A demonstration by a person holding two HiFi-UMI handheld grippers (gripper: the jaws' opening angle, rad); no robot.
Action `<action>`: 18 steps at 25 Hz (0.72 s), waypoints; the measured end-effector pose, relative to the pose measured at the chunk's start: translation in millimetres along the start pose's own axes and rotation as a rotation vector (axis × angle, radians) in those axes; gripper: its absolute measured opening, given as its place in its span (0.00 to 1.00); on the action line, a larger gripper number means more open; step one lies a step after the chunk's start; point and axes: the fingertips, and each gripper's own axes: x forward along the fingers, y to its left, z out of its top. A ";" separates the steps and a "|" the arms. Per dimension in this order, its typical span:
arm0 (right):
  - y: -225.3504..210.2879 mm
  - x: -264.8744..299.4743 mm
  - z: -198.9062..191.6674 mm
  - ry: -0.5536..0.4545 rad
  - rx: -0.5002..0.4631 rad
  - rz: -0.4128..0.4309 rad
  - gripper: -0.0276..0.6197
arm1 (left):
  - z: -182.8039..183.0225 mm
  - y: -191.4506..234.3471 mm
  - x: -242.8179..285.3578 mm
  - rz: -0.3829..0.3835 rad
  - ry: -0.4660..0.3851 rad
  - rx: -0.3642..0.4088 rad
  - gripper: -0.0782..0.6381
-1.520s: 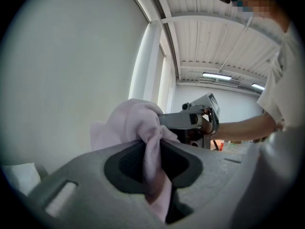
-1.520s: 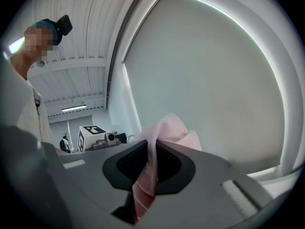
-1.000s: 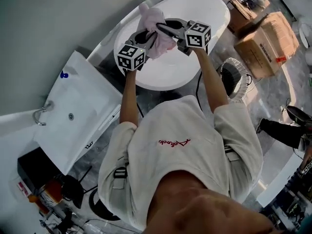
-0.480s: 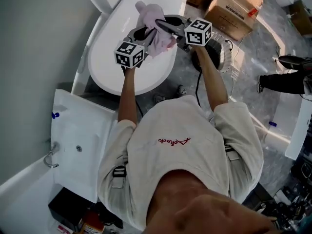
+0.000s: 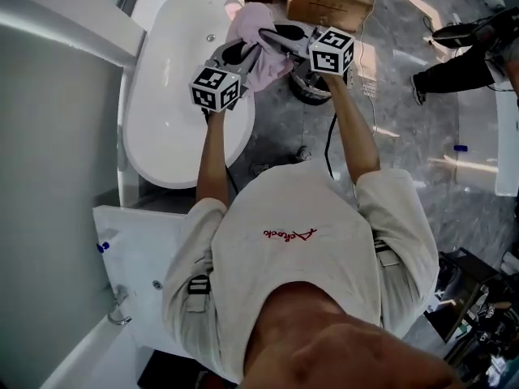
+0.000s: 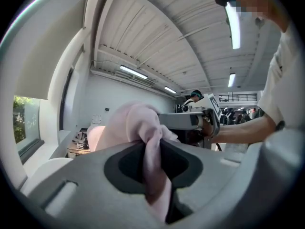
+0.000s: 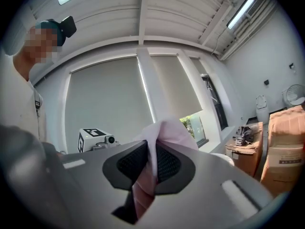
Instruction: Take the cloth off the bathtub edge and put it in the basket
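Pink cloth [image 5: 258,43] hung bunched between the tongs, with the left tongs [image 5: 246,55] and right tongs [image 5: 272,37] each clamped on it. Since the earlier frame the bathtub [image 5: 174,96] had slid off to their left, and the basket [image 5: 310,96] now lay just under the right tongs. Red script on the shirt [image 5: 288,235] was unreadable.

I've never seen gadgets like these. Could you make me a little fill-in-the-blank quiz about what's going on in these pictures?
1. The cloth being carried is ____ in colour.
2. The left gripper and the right gripper are both clamped shut on the ____.
3. In the head view, the white bathtub lies to the ____ of the cloth.

Missing words: pink; cloth; left.
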 end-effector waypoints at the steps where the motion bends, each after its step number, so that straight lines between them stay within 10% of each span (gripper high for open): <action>1: -9.5 -19.4 5.0 -0.013 0.004 -0.021 0.11 | 4.2 -11.3 18.0 -0.023 0.004 0.007 0.22; 18: -99.5 -206.1 26.6 -0.089 0.013 -0.228 0.11 | 19.3 -123.9 191.2 -0.230 0.043 0.027 0.22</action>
